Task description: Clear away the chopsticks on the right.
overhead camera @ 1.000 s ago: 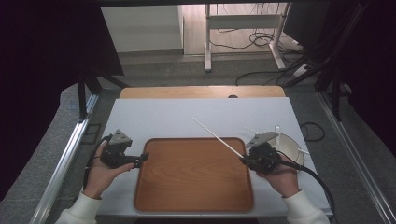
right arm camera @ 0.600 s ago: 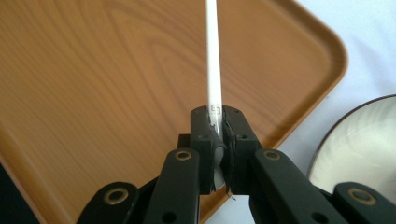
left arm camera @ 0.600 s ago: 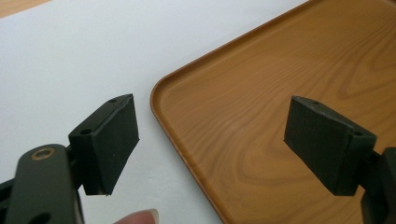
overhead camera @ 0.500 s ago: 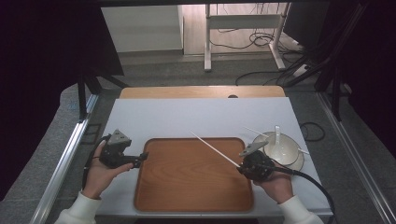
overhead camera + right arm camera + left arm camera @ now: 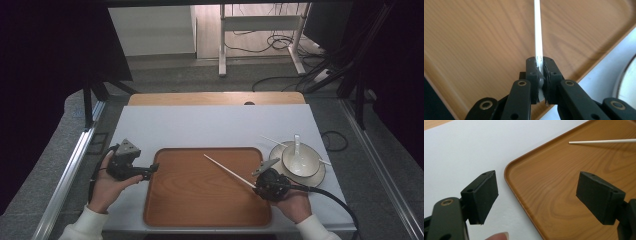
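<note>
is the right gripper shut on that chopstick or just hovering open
Shut on it. In the right gripper view the right gripper has both pads pressed against the white chopstick, which sticks out over the wooden tray.

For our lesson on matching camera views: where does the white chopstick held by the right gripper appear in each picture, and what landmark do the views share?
High view: the chopstick slants across the wooden tray, right of centre, from the right gripper.
Left gripper view: its thin tip lies at the top right.
Right gripper view: it rises from the shut jaws at centre.
Shared landmark: the wooden tray.
</note>
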